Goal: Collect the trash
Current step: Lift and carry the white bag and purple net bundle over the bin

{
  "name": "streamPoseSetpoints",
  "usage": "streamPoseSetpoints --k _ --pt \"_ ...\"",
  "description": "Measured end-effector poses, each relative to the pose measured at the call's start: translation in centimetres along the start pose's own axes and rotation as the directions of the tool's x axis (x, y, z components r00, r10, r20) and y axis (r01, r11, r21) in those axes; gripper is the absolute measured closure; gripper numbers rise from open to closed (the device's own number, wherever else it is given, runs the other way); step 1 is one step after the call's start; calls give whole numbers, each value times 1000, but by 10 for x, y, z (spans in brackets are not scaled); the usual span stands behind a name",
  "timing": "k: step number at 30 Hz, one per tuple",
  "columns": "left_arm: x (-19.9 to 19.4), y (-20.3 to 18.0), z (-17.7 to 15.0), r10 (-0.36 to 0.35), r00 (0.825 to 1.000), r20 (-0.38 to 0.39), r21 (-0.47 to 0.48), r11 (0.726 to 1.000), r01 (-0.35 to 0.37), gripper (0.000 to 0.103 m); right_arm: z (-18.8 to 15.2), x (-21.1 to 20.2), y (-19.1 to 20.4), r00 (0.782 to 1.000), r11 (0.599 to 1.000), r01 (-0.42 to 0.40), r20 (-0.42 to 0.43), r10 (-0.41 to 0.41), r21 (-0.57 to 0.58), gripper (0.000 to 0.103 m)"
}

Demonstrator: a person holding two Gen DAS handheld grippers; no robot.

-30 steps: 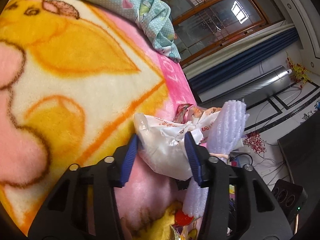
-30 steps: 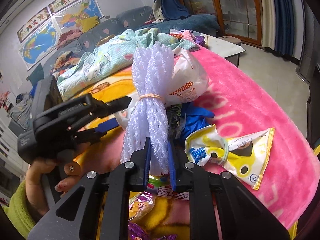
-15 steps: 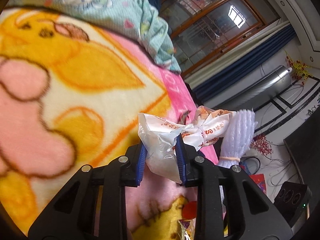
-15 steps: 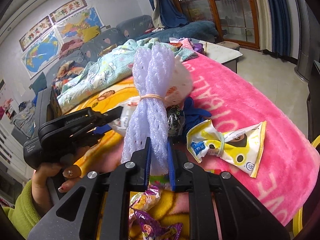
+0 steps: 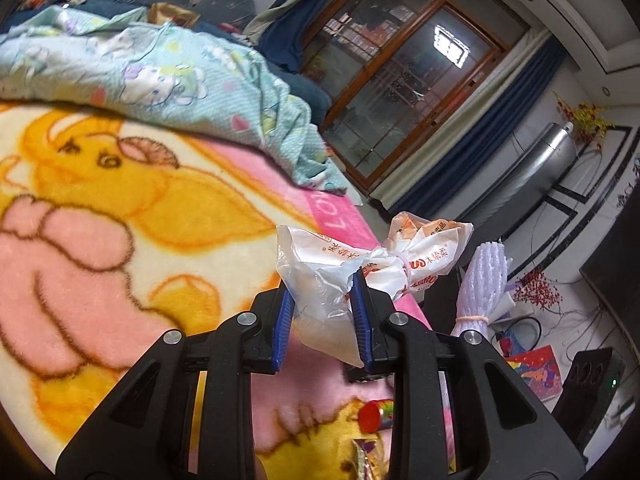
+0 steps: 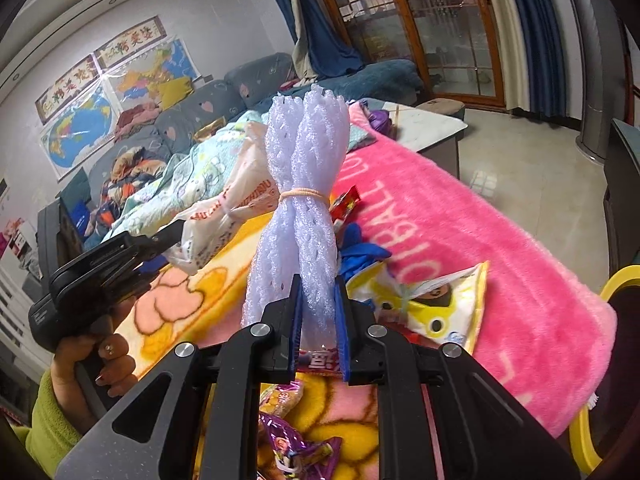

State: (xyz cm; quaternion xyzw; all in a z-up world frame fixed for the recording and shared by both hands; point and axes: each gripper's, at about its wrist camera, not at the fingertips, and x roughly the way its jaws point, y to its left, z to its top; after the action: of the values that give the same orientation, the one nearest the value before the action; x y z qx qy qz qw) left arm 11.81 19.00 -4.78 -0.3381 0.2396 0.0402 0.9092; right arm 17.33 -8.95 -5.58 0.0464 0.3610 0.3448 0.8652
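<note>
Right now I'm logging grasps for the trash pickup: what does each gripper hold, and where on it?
Left gripper: white plastic bag, pinched at its lower bulge. Right gripper: purple foam net bundle, clamped near its bottom end.

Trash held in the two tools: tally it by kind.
Tied white plastic bag: 1, in the left tool, whose jaws have just been closing on it
Lilac foam net bundle: 1, in the right tool
Total: 2

Bright indoor light; fisheye bending at edges; slight blur on blanket.
</note>
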Motion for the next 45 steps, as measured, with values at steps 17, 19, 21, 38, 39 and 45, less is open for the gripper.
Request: streamPoseSetpoints --k 17,19,21,38,39,45 --pt "-8 -60 -20 -44 999 -4 156 987 44 83 4 -41 -39 995 995 82 57 -85 51 89" --pt "-9 -66 -22 -48 999 -6 172 984 48 83 5 -45 -40 994 994 87 60 -90 59 89" --pt "-10 -72 -25 -52 999 -6 190 980 52 83 4 -50 -44 993 993 94 68 -99 65 89" --pt "-6 -121 -58 -102 992 -71 309 944 119 83 -2 -99 -97 974 971 175 119 -195 163 89" --pt "-6 -123 -60 -102 992 -75 314 942 121 83 -4 -103 -101 972 969 180 122 -202 170 89" --pt "-3 -139 -73 -108 989 -97 356 924 136 83 -10 -119 -116 961 958 211 137 -240 193 89"
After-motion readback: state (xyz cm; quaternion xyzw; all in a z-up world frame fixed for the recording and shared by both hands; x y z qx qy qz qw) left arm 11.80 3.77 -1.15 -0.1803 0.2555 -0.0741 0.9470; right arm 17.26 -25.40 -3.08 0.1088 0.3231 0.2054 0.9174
